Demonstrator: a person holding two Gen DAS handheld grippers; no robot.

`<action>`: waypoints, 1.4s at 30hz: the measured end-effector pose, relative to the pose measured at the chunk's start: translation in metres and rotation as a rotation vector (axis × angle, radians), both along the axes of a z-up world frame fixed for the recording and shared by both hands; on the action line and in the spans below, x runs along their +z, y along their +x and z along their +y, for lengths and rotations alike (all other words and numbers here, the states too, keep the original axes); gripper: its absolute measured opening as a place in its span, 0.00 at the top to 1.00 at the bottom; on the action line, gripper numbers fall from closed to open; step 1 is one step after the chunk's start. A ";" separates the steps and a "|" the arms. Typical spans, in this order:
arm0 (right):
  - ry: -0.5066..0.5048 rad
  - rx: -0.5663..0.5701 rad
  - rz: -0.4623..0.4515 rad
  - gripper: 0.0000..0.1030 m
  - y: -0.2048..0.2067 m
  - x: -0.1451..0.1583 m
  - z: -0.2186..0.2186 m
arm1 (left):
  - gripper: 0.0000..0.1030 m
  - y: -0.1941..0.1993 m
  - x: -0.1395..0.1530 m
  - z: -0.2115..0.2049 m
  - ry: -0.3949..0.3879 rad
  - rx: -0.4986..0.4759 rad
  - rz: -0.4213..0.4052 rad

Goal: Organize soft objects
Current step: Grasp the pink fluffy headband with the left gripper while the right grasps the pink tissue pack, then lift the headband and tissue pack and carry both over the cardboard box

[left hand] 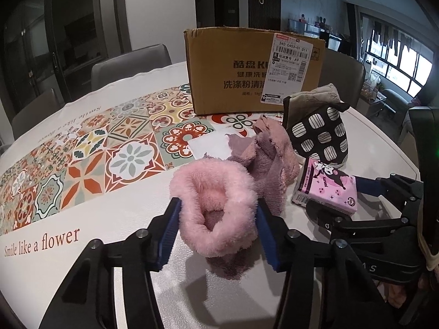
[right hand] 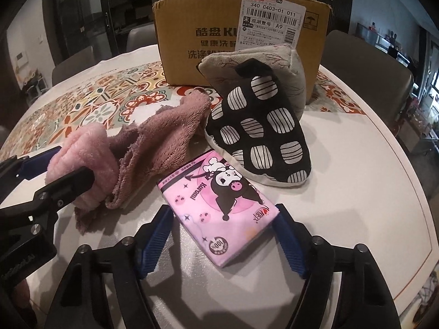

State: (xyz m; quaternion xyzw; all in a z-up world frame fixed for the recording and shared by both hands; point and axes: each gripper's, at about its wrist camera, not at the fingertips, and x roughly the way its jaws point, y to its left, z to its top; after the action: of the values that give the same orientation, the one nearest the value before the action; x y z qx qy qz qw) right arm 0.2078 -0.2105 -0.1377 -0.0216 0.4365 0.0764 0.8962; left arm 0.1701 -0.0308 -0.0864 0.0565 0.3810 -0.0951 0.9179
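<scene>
Two tools are at work on the round white desk [right hand: 356, 148], both on the near side of the tall brown cardboard box with a white shipping label [right hand: 241, 41], which stands at the far side on a patterned tile-print mat [left hand: 90, 148].

The left tool [left hand: 216, 235] has its blue-padded fingers [left hand: 168, 233] against both sides of a fluffy light-pink cloth [left hand: 216, 205]; the pile bulges between the pads, so it is gripping that cloth. In the right wrist view the same left tool [right hand: 59, 164] sits at the left edge with the pink cloth in it.

A mauve plush towel, crumpled and frayed at the edge [right hand: 164, 131], lies touching the pink cloth, between it and the box.

The right tool [right hand: 223, 235] straddles the near end of a flat pink tissue pack printed with a cartoon figure [right hand: 219, 205]. Its right pad touches the pack's edge, while a gap shows at the left pad, so the tool is not yet clamped and stands open around the pack. The pack lies flat on the desk, in front of the box.

A black oven mitt with white striped ovals and a beige lining [right hand: 263, 126] leans just in front of the box, between it and the tissue pack, its cuff raised toward the label.
</scene>
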 end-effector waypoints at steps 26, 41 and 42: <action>-0.012 -0.069 -0.175 0.33 -0.035 0.046 -0.002 | 0.77 -0.022 0.035 0.006 -0.070 -0.004 -0.135; 0.025 -0.087 -0.273 0.33 -0.033 0.089 -0.004 | 0.77 -0.009 0.081 0.005 -0.129 -0.007 -0.230; 0.024 -0.088 -0.282 0.33 -0.031 0.093 -0.004 | 0.77 -0.008 0.084 0.005 -0.132 -0.007 -0.237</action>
State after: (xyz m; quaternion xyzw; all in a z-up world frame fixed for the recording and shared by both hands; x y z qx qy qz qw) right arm 0.1766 -0.2148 -0.0447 -0.0021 0.3058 0.0386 0.9513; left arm 0.1621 -0.0258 -0.0022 0.0082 0.2623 -0.1160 0.9579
